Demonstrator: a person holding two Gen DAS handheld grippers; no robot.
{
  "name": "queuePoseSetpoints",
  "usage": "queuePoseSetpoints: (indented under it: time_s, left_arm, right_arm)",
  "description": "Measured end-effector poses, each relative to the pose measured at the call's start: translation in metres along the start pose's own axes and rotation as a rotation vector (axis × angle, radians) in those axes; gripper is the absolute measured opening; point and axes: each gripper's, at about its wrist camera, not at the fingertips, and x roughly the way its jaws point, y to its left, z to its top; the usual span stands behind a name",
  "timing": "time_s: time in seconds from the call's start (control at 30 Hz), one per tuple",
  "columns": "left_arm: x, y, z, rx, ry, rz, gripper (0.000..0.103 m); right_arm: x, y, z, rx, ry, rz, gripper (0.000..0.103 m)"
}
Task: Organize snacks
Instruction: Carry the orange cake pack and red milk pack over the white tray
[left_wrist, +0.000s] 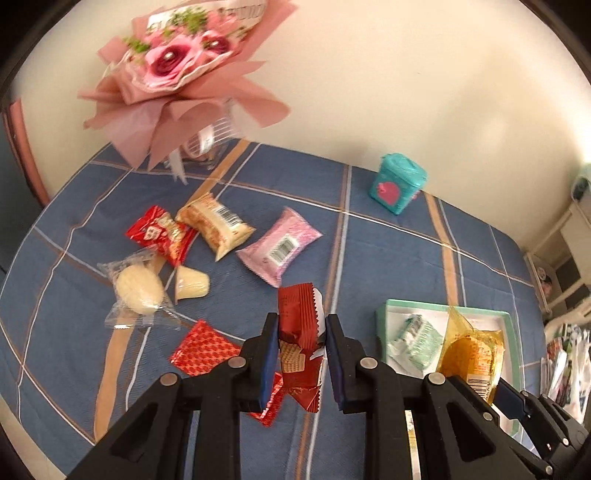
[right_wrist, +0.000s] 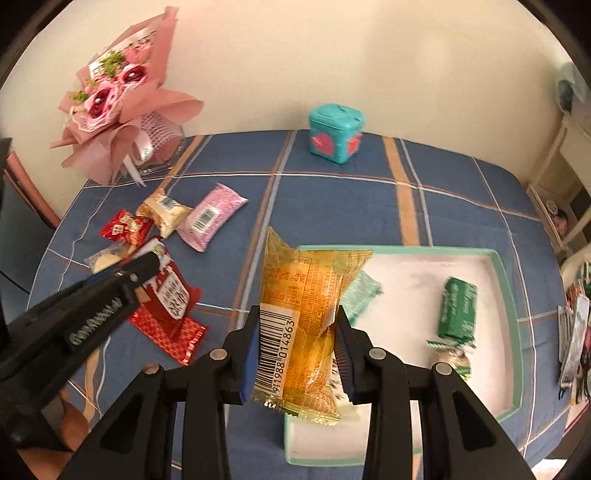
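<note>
**Both grippers loaded: wafer and cake bound for the tray**

Left gripper (left_wrist: 301, 354): clamped on a dark red crinkled wafer packet (left_wrist: 299, 332), held above the blue checked tablecloth (left_wrist: 388, 258). Right gripper (right_wrist: 295, 354): clamped on an orange translucent cake wrapper (right_wrist: 303, 314) at the near left corner of the shallow mint-rimmed white tray (right_wrist: 509, 332). Advice: lower each packet well inside the rim, clear of the green packets (right_wrist: 458, 310), before releasing.

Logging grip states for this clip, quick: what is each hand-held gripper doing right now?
Left hand-held gripper: closed on the red wafer packet.
Right hand-held gripper: closed on the yellow snack packet.
</note>
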Motion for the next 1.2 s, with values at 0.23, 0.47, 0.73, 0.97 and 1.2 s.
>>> queuePoseSetpoints:
  time_s: [0.23, 0.47, 0.73, 0.97, 1.2]
  left_arm:
    - [-0.003, -0.038, -0.012, 0.090, -0.003, -0.035, 0.026]
    - [-0.005, -0.080, -0.023, 0.185, -0.005, -0.054, 0.026]
    - [-0.006, -0.118, -0.033, 0.288, -0.010, -0.067, 0.026]
    - [-0.001, -0.146, -0.043, 0.367, 0.013, -0.085, 0.026]
    - [0.007, -0.159, -0.050, 0.402, 0.034, -0.079, 0.026]
  right_arm:
    - [-0.009, -0.038, -0.014, 0.052, -0.002, -0.025, 0.037]
    - [-0.016, -0.075, -0.029, 0.099, -0.001, -0.047, 0.038]
    - [-0.018, -0.111, -0.041, 0.145, 0.003, -0.053, 0.038]
    - [-0.015, -0.132, -0.049, 0.167, 0.005, -0.061, 0.038]
    - [-0.010, -0.144, -0.049, 0.184, 0.009, -0.067, 0.038]
